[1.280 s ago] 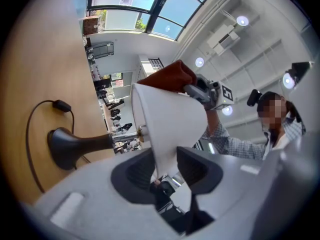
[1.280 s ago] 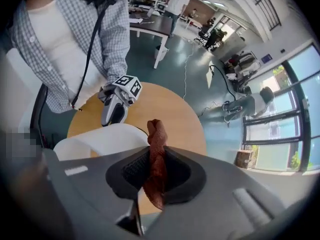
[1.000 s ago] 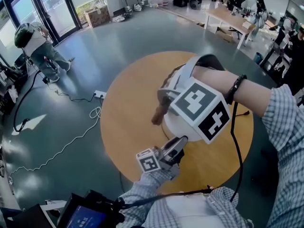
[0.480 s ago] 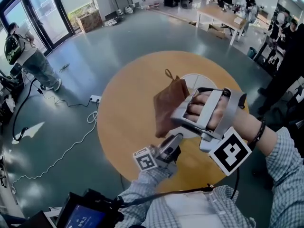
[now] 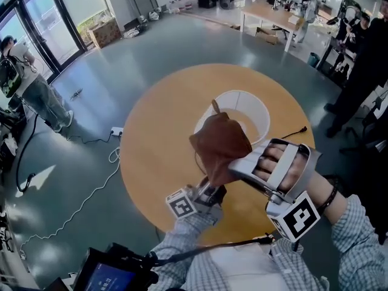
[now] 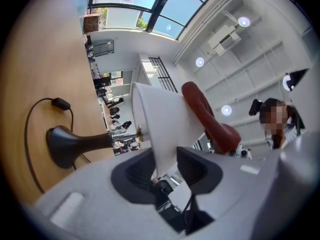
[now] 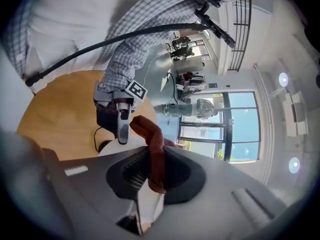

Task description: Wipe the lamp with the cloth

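Observation:
A lamp with a white shade (image 5: 245, 109) stands on the round wooden table (image 5: 151, 144). My left gripper (image 5: 209, 191) is shut on the shade's near rim (image 6: 160, 129), which sits between both pads. The lamp's black base (image 6: 65, 145) and stem show in the left gripper view. My right gripper (image 5: 235, 164) is shut on a brown cloth (image 5: 219, 145) that lies bunched against the shade's near side. In the right gripper view, the cloth (image 7: 151, 144) runs up out of the jaws, with the left gripper (image 7: 120, 126) just beyond it. The cloth (image 6: 210, 119) hangs over the shade's far edge in the left gripper view.
The lamp's black cable (image 5: 298, 132) trails off the table's right side. A power strip (image 5: 115, 130) and white cord lie on the floor at left. People stand at far left (image 5: 27, 83) and at right (image 5: 364, 71). A long table (image 5: 273, 17) stands at the back.
My right gripper has swung with the cloth from over the shade's top down to its near side and turned, so its marker cube now points toward me. The left gripper stayed on the rim.

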